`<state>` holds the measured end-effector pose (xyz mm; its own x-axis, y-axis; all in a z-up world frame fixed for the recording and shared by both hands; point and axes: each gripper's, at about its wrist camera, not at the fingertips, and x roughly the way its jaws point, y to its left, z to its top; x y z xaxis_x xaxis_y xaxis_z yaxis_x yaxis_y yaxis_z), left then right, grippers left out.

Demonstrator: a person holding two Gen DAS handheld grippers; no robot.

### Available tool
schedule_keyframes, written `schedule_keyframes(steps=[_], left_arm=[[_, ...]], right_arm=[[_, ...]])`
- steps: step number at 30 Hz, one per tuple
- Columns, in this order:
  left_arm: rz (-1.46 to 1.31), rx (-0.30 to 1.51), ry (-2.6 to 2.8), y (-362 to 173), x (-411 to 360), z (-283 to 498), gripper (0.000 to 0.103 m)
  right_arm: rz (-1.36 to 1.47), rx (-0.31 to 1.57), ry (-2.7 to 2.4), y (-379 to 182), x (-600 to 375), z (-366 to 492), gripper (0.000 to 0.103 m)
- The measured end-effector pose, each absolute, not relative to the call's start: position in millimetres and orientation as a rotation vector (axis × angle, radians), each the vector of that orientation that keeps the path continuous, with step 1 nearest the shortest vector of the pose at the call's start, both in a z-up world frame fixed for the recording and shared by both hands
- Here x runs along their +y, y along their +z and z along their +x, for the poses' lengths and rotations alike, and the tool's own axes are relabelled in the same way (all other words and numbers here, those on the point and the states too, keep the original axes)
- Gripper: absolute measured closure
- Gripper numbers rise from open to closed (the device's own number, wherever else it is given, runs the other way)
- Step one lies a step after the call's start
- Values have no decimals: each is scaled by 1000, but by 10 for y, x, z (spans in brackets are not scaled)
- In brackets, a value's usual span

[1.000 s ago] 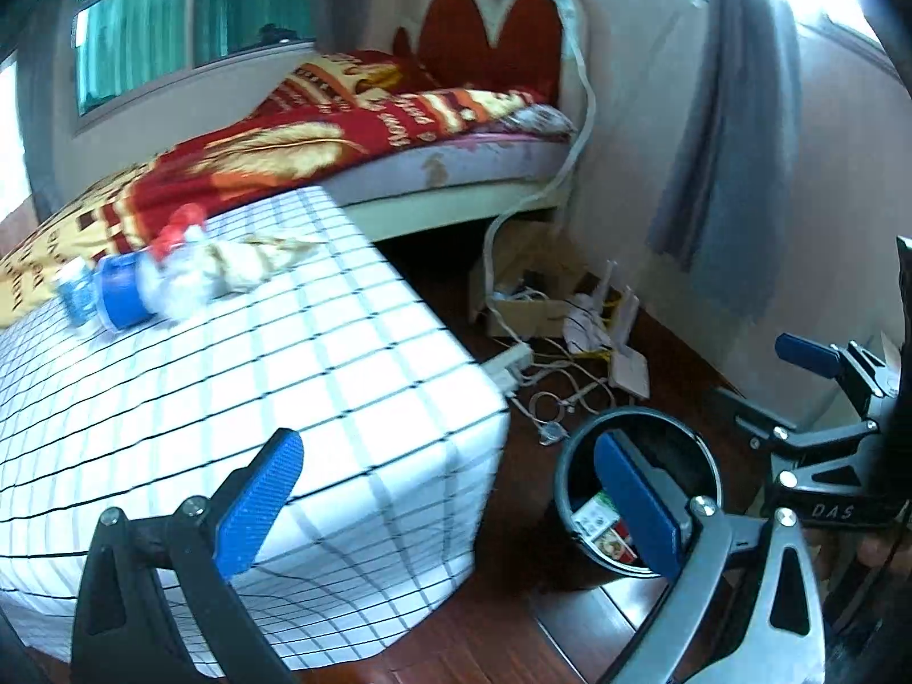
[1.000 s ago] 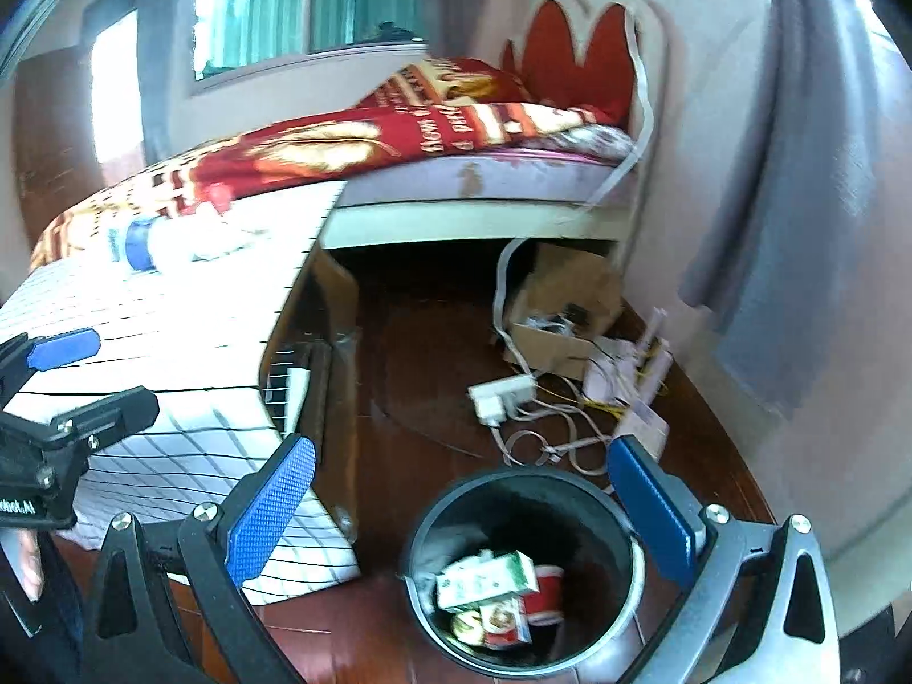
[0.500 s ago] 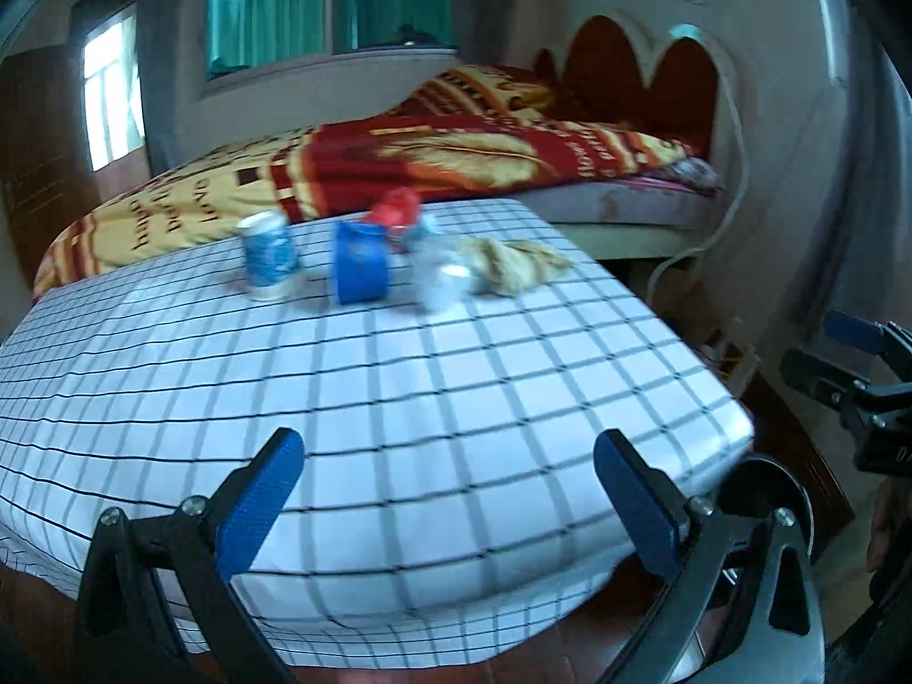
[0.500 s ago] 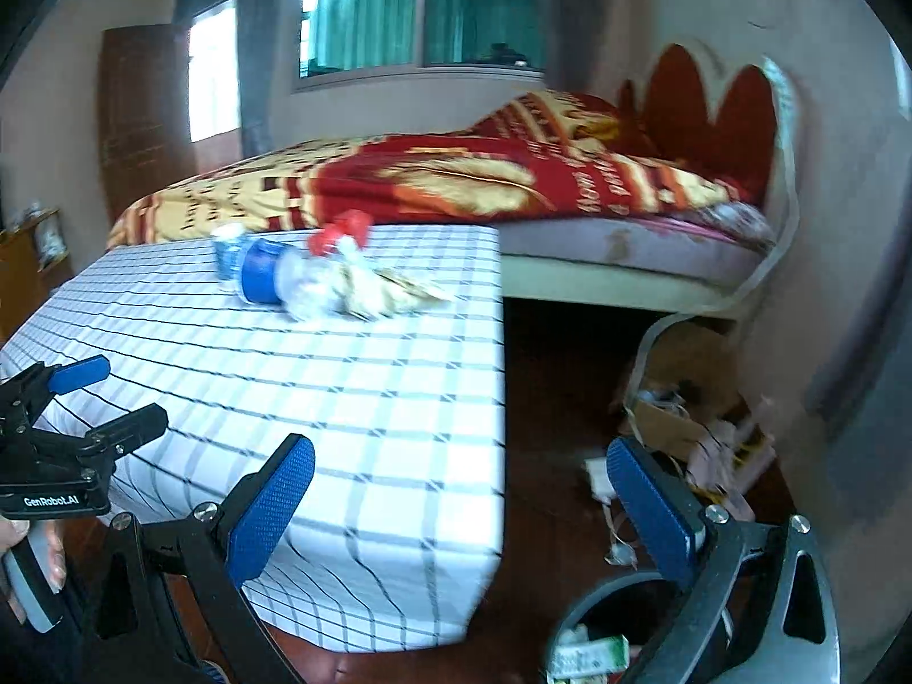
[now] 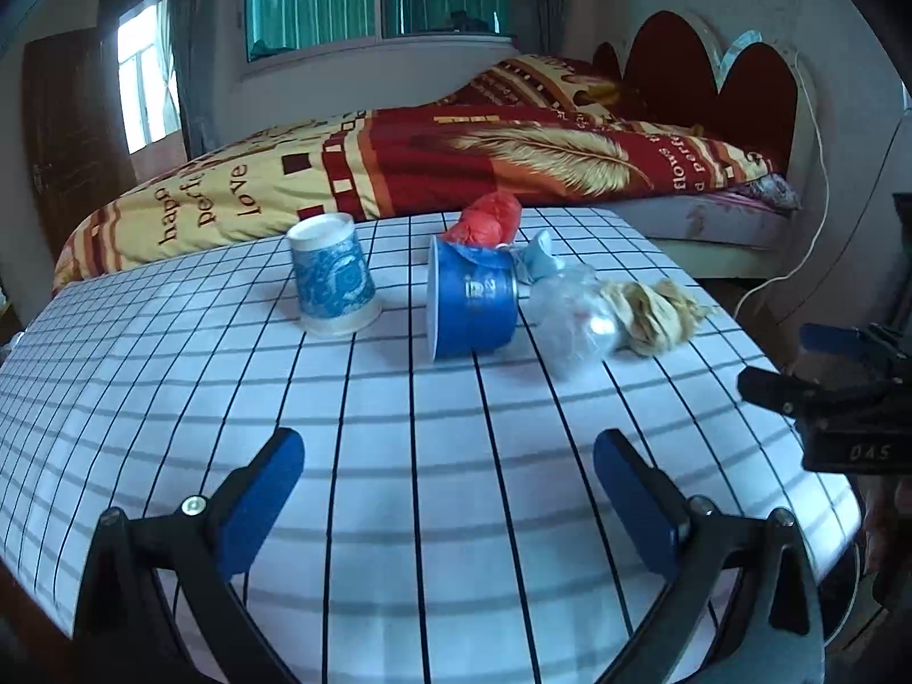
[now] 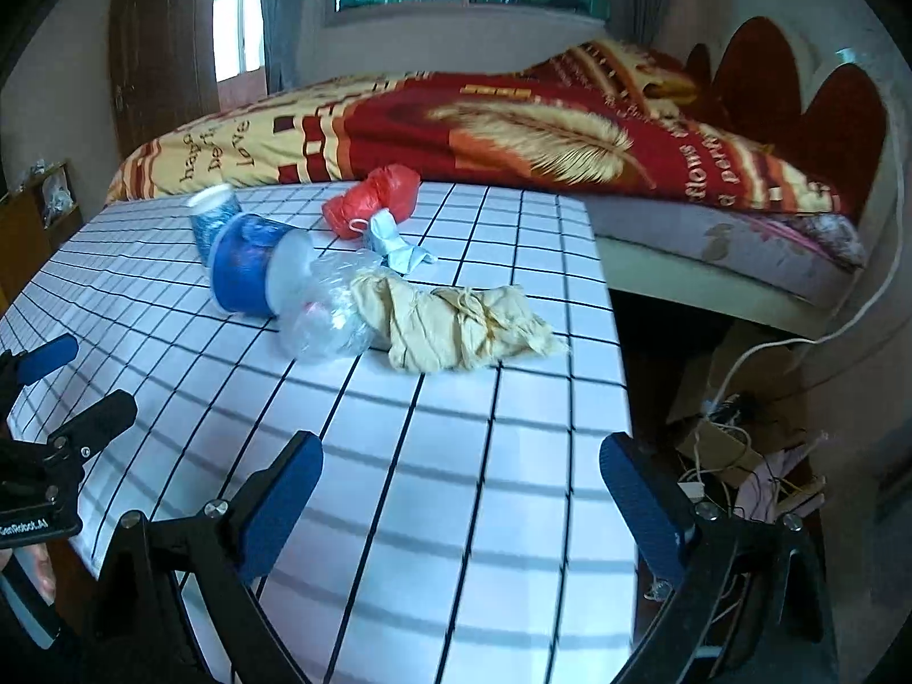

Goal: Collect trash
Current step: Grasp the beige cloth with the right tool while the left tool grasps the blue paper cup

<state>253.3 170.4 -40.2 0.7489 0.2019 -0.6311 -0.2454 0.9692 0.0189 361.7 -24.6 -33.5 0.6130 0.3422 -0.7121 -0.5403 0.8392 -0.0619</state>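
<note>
Both grippers swung tableward — trash [image 5: 484, 290] well ahead.

On the surface [image 5: 456, 456]: one paper cup [image 5: 332, 284]; one blue tub [image 5: 472, 303]; one red bag [image 5: 484, 220]; one clear bag [image 5: 573, 322]; one yellow rag [image 5: 655, 313]; one face mask [image 5: 538, 259].

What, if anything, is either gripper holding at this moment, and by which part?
Nothing is held. The left gripper and right gripper both stand open with empty jaws above the checked table, short of the trash pile.
</note>
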Motion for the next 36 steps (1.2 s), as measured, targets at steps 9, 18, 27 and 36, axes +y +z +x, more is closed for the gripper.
schedule_keyframes(steps=[9, 18, 27, 36], left_arm=[[-97, 716, 219, -516, 1846, 3087, 5], [-92, 764, 224, -641, 1890, 3408, 16], [-129, 769, 157, -645, 1944, 3400, 49], [-111, 723, 123, -564, 1871, 3207, 50]], right_arm=[[-301, 823, 524, -613, 55, 4282, 5], [-305, 857, 539, -736, 179, 4606, 11], [-288, 855, 578, -715, 137, 4616, 49], [-266, 805, 574, -599, -50, 4404, 60]])
